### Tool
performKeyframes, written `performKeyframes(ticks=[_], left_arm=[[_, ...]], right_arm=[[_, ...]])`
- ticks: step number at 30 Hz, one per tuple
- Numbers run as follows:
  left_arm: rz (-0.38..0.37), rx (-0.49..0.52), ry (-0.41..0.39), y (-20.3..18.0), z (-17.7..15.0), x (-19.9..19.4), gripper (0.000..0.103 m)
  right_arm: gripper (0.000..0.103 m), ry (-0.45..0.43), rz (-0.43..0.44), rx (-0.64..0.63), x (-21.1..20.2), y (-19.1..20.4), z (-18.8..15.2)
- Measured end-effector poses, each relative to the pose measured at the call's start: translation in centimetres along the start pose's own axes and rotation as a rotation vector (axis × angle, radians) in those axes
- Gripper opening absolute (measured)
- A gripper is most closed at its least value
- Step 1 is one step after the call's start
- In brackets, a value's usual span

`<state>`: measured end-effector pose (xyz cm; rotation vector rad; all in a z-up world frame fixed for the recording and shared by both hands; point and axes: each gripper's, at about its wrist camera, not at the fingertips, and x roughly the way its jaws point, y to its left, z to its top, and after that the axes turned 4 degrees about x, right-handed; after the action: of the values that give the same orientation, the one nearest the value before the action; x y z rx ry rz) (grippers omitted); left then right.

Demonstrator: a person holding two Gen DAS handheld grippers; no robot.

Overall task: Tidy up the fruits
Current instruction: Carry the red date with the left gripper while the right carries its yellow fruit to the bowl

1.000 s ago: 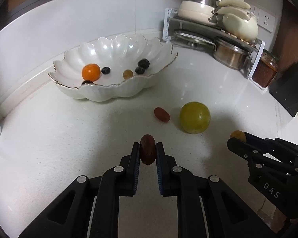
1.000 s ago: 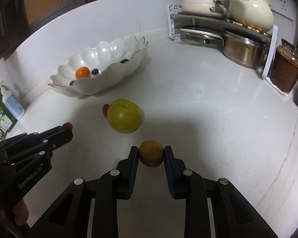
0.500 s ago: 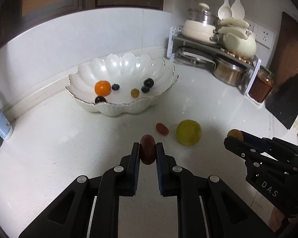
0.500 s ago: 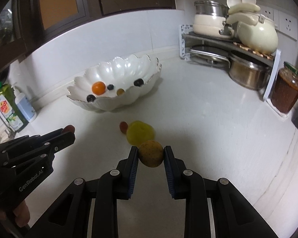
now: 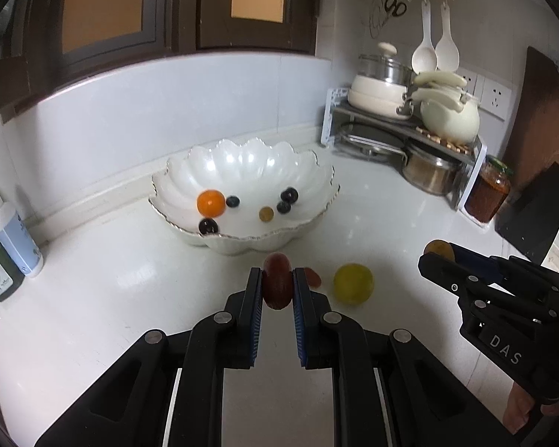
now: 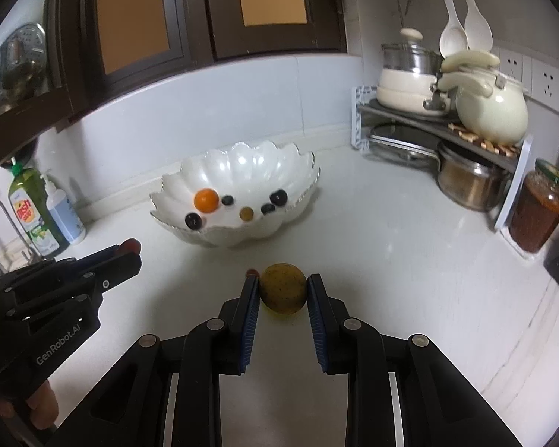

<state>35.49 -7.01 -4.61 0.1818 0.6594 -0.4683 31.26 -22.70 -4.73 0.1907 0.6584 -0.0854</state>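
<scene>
Behind the right gripper [image 6: 283, 290], clamping a yellow-brown fruit [image 6: 283, 288], the green fruit [image 5: 353, 284] hides; left gripper [image 5: 277, 287] pinches a red grape [image 5: 277, 285].

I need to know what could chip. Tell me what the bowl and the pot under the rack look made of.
The bowl looks like glazed ceramic or porcelain: glossy pearly white, scalloped wall, thin metallic trim on the rim; glass or plastic cannot be ruled out. The pot looks like stainless steel: a brushed silver wall with dull reflections.
</scene>
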Motion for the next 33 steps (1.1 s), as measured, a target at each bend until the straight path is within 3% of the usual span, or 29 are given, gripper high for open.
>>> performKeyframes(ticks=[21, 33], left_arm=[[0.045, 0.021, -0.135, 1.7, 3.8, -2.4, 0.017], [0.061, 0.044, -0.163, 2.2, 6.2, -1.5, 0.017]], right_arm=[[0.028, -0.125, 0.028, -0.030, -0.8, 2.1, 4.3], [0.028, -0.101, 0.064, -0.017, 1.8, 2.8, 6.8]])
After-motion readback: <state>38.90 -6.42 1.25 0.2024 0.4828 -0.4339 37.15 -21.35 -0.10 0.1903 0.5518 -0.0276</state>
